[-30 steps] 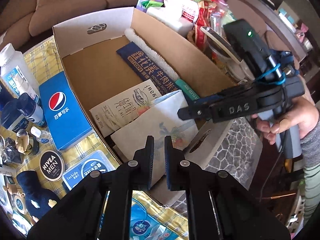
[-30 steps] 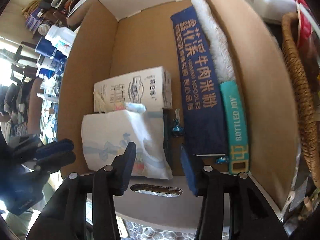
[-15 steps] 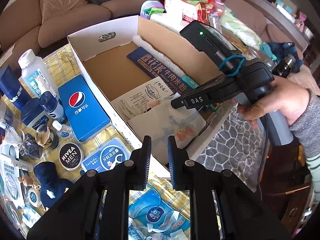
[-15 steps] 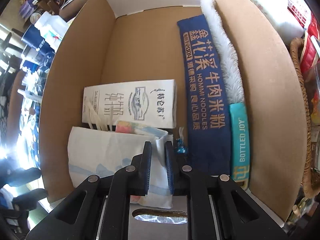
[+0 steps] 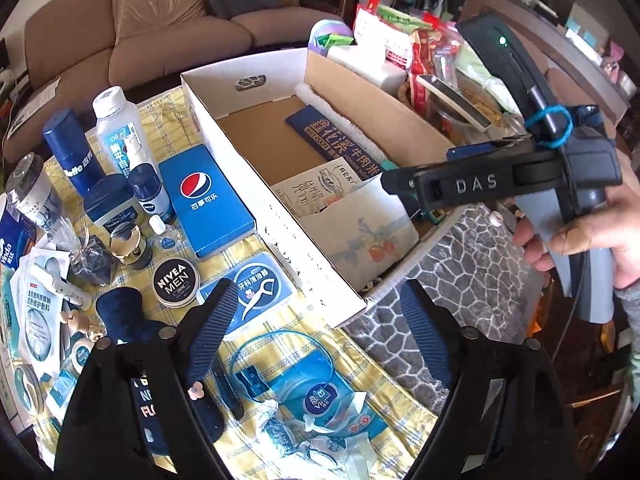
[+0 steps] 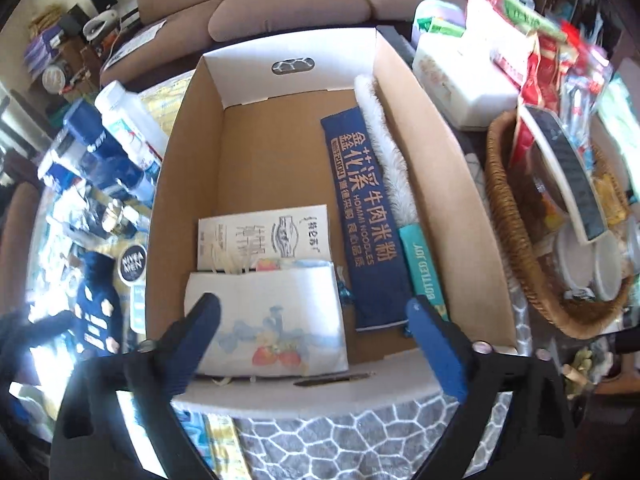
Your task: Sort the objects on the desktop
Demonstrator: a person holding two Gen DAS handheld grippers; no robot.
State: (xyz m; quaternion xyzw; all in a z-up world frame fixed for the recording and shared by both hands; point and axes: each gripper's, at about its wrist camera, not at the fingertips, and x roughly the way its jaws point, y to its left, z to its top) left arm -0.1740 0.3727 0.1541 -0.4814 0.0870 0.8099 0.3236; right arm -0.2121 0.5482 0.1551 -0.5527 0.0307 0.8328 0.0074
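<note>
A cardboard box [image 5: 320,268] [image 6: 432,128] stands open on the table. Inside lie a white paper bag with a strawberry print [image 6: 276,320] [image 5: 364,232], a white carton [image 6: 272,236], a blue noodle pack [image 6: 364,216], a white fuzzy brush [image 6: 384,132] and a teal strip [image 6: 424,272]. My left gripper [image 5: 316,324] is open and empty above the box's near corner. My right gripper [image 6: 312,312] is open and empty above the box's near end; it also shows in the left wrist view [image 5: 460,184].
Left of the box on the yellow cloth lie a blue Pepsi box [image 5: 204,200], a Nivea tin [image 5: 176,280], a floss-pick case [image 5: 256,288], bottles [image 5: 120,132], a plastic bag [image 5: 316,400] and a dark plush toy [image 5: 124,312]. A wicker basket [image 6: 516,240] with snacks stands right.
Both grippers were shut half a second ago and are open now. Both have pulled back from the box, so more of the table shows. The paper bag lies free in the box.
</note>
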